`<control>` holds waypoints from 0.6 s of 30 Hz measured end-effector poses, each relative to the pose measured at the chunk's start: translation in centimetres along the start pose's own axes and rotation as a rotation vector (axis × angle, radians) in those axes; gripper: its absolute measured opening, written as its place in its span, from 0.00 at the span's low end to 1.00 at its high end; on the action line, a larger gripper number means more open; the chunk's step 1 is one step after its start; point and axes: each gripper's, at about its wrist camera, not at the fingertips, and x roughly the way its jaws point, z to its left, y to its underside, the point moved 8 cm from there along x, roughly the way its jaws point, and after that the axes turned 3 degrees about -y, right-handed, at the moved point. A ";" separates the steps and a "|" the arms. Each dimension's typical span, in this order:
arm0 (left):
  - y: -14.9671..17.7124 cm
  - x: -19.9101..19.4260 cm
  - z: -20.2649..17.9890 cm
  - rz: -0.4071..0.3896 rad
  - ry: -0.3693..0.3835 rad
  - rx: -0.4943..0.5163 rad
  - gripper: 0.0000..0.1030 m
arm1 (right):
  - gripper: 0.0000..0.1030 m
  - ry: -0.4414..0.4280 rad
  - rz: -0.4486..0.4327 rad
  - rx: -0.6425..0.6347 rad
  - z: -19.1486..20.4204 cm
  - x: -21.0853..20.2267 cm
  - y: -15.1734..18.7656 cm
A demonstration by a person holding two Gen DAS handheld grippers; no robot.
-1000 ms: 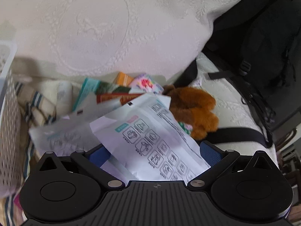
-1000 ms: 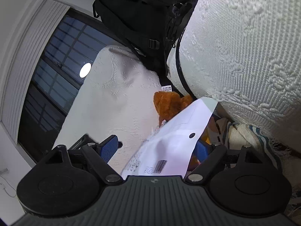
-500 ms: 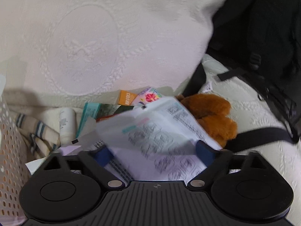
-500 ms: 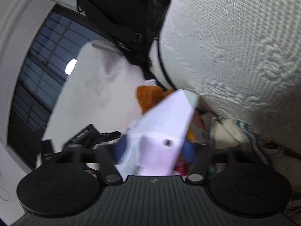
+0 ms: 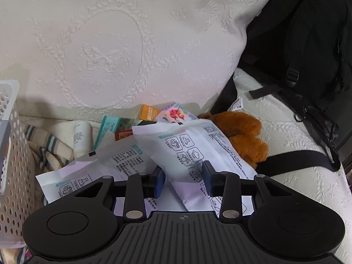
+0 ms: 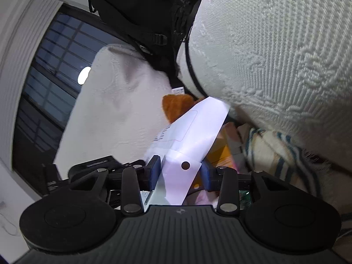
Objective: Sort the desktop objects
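Two white printed packets lie on the sofa seat: one [image 5: 198, 149] to the right, one [image 5: 105, 167] to the left below it. My left gripper [image 5: 183, 181] has its blue fingers narrowed around the edge of the right packet. My right gripper [image 6: 180, 173] has its fingers closed against a white packet [image 6: 193, 136] with a black dot, holding it tilted up. Behind them lie a brown plush toy [image 5: 242, 132], an orange box [image 5: 148, 112], a flowered pack [image 5: 176, 114], a teal pack [image 5: 109, 127] and a white tube [image 5: 81, 138].
A white perforated basket [image 5: 13, 154] stands at the left edge. A striped cloth [image 5: 48, 149] lies beside it. A large white cushion [image 5: 123, 44] rises behind the pile. A black backpack [image 5: 303, 44] with straps sits to the right. A dark window [image 6: 50, 83] shows in the right wrist view.
Both grippers' fingers have closed in from wide open onto the white packets. The left gripper moved forward over the pile; the right one lifted its packet upright.
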 end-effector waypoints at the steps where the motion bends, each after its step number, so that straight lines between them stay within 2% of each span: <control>1: 0.0 0.2 0.2 0.007 0.004 -0.026 0.37 | 0.42 0.004 0.005 0.008 -0.1 0.1 0.0; 2: 0.0 0.5 0.6 0.019 0.005 -0.054 0.41 | 0.42 0.012 0.012 0.015 -0.3 0.2 0.1; 3: 0.0 0.8 0.9 0.028 0.006 -0.069 0.55 | 0.41 0.027 0.018 0.022 -0.5 0.3 0.2; 4: 0.0 1.0 1.1 0.021 0.005 -0.076 0.61 | 0.41 0.045 0.024 0.028 -0.7 0.4 0.3; 6: -0.3 1.4 1.4 -0.001 -0.016 -0.078 0.66 | 0.41 0.068 0.029 0.035 -1.0 0.2 0.4; 10: -1.5 1.7 2.2 -0.056 -0.073 -0.060 0.88 | 0.41 0.092 0.014 0.007 -0.9 -0.6 0.2; 12: -2.1 2.3 2.8 -0.045 -0.073 -0.086 0.96 | 0.41 0.094 0.020 0.008 -0.9 -0.6 0.4; 14: -2.5 2.9 2.8 -0.021 -0.040 -0.114 0.96 | 0.41 0.103 0.031 0.007 -1.2 -0.4 0.6; 18: -2.3 3.3 1.2 0.005 0.040 -0.103 0.96 | 0.43 0.120 0.026 0.000 -1.5 -0.2 0.6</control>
